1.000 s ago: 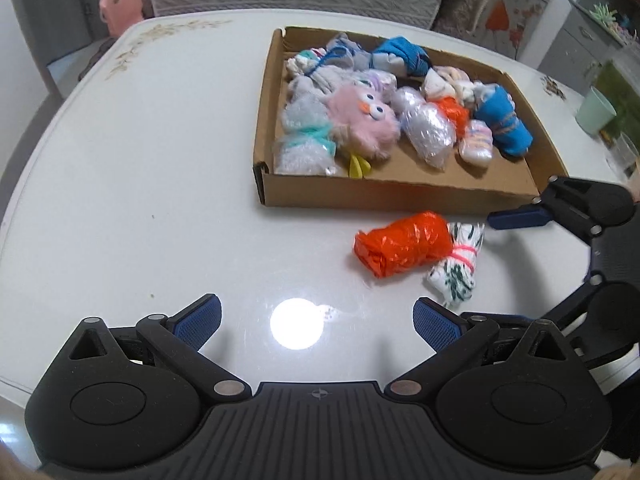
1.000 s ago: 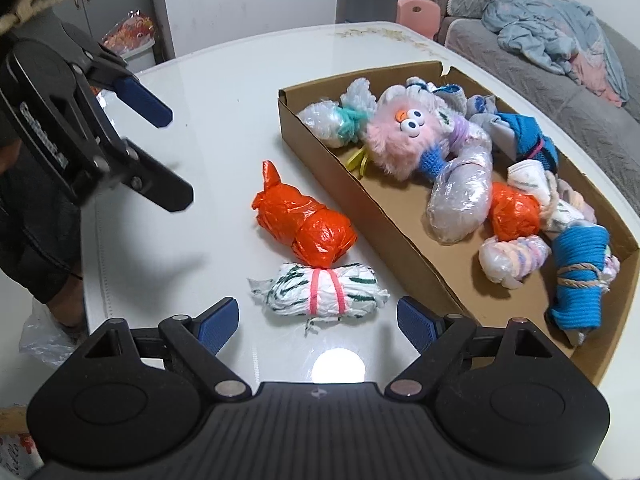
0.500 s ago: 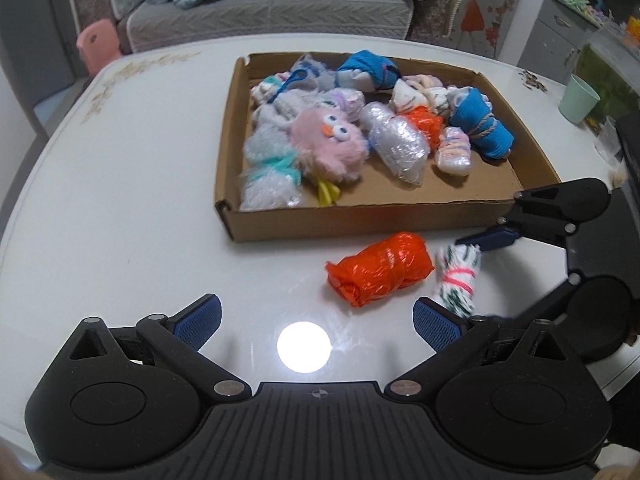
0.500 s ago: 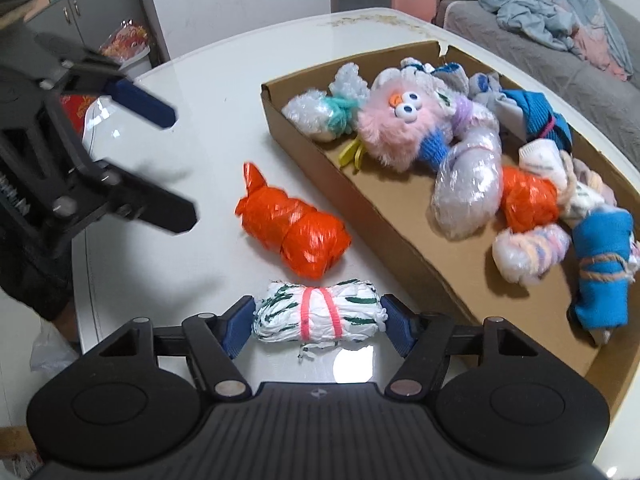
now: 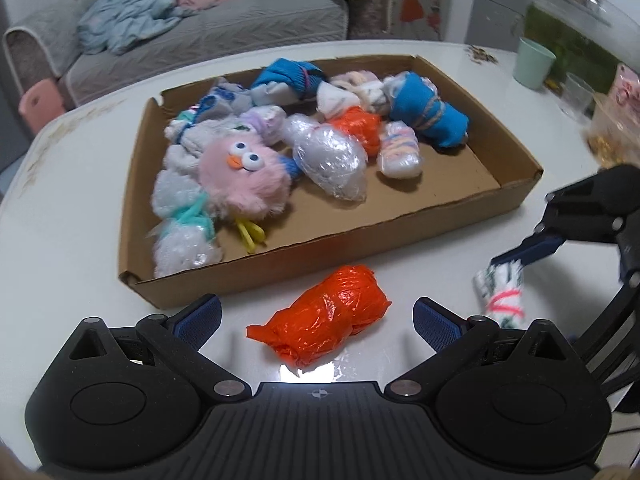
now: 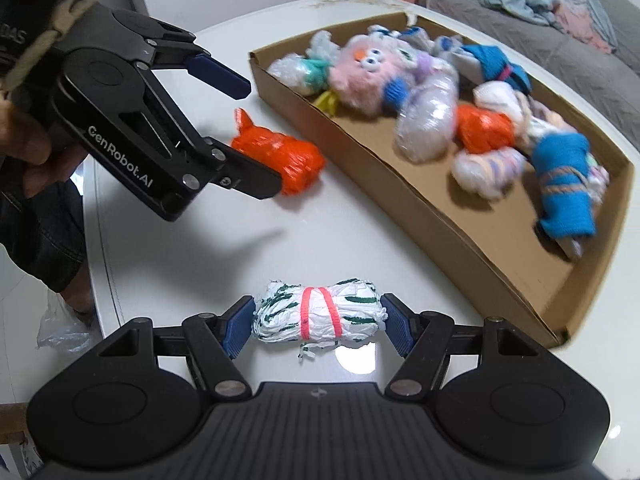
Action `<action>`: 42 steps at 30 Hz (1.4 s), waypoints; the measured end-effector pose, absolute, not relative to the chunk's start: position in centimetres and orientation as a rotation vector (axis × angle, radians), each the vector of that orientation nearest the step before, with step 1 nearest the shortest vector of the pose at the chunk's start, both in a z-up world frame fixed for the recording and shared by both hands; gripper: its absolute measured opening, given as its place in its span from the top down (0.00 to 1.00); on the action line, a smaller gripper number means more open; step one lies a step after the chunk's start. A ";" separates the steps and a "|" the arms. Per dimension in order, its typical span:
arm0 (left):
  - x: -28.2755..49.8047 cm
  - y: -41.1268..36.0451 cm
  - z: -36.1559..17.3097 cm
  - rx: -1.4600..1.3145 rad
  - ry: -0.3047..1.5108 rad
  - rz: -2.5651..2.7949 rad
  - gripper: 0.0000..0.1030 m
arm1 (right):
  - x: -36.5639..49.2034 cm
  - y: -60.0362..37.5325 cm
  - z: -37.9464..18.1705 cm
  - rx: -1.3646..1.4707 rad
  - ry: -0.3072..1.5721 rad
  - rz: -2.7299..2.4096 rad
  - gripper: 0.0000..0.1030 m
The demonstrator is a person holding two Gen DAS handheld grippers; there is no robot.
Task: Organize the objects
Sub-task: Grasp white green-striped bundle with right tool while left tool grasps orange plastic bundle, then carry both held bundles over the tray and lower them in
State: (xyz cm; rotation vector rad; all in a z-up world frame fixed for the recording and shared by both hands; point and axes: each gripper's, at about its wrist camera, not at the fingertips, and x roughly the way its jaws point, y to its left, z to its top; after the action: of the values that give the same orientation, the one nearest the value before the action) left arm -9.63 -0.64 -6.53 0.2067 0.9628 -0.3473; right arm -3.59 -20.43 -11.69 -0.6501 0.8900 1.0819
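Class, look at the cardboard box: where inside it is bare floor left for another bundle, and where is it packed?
Bare floor in the box: the near strip along its front wall, between the pink toy and the right wall, in front of the clear bundle. The far half and the left end are packed.

Orange bundle (image 5: 326, 318); green-streaked white bundle (image 6: 318, 316), pink-banded

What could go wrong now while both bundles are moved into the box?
1. The right tool grips the white bundle only by its soft ends, so it may slip.
2. The open left tool straddles the orange bundle, whose slick wrap may squirm out.
3. The cardboard box is crowded; bundles could catch its wall.
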 end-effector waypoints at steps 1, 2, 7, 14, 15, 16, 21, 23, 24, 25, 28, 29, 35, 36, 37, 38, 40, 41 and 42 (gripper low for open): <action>-9.5 -0.6 -6.8 0.208 0.964 -0.354 0.01 | -3.5 -20.7 -11.7 -0.649 0.892 1.078 0.38; -9.4 -0.5 -7.0 0.206 0.969 -0.362 0.01 | -3.4 -20.9 -11.6 -0.646 0.894 1.073 0.38; -8.6 -0.7 -7.9 0.241 0.979 -0.413 0.01 | -3.1 -21.1 -11.6 -0.647 0.894 1.070 0.38; -8.1 -0.8 -9.1 0.262 0.990 -0.469 0.05 | -2.9 -20.7 -11.8 -0.649 0.888 1.075 0.38; -8.1 -0.9 -9.2 0.266 0.986 -0.472 0.05 | -2.9 -20.6 -11.8 -0.652 0.887 1.076 0.38; -8.1 -0.9 -9.2 0.266 0.983 -0.476 0.05 | -2.9 -20.6 -11.9 -0.655 0.885 1.077 0.37; -8.3 -1.0 -9.0 0.274 0.964 -0.490 0.13 | -3.1 -20.4 -11.9 -0.674 0.879 1.076 0.37; -8.4 -1.1 -8.7 0.274 0.955 -0.497 0.21 | -3.1 -20.5 -11.9 -0.675 0.879 1.075 0.37; -8.5 -1.1 -8.6 0.273 0.951 -0.501 0.29 | -3.1 -20.6 -11.9 -0.674 0.879 1.076 0.37; -8.5 -1.2 -8.5 0.272 0.950 -0.505 0.35 | -3.1 -20.6 -11.9 -0.669 0.880 1.078 0.37; -8.6 -1.4 -8.3 0.275 0.948 -0.507 0.49 | -3.2 -20.6 -11.9 -0.668 0.879 1.079 0.38; -8.6 -1.4 -8.2 0.278 0.947 -0.504 0.51 | -3.3 -20.6 -11.9 -0.669 0.879 1.078 0.39; -8.8 -0.6 -7.6 0.277 0.984 -0.440 0.57 | -3.2 -20.9 -11.4 -0.649 0.886 1.066 0.39; -8.9 -0.4 -7.3 0.271 0.992 -0.433 0.57 | -3.3 -21.0 -11.2 -0.647 0.883 1.063 0.39; -9.1 -0.3 -7.0 0.271 0.998 -0.425 0.57 | -3.4 -21.1 -11.0 -0.649 0.880 1.060 0.39; -9.4 -0.2 -6.6 0.273 1.002 -0.419 0.57 | -3.6 -21.2 -10.7 -0.651 0.876 1.057 0.39; -9.9 -0.3 -5.7 0.280 1.009 -0.415 0.57 | -4.0 -21.5 -10.1 -0.652 0.863 1.052 0.39; -10.1 -0.3 -5.1 0.287 1.011 -0.413 0.57 | -4.1 -21.5 -9.8 -0.650 0.856 1.048 0.39; -10.4 -0.4 -4.5 0.296 1.009 -0.414 0.57 | -4.2 -21.5 -9.5 -0.648 0.848 1.041 0.39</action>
State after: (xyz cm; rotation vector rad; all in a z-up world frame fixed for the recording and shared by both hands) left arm -10.37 -0.44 -4.53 0.2961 1.0085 -0.4141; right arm -4.22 -21.54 -9.50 -0.6485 0.8483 1.0408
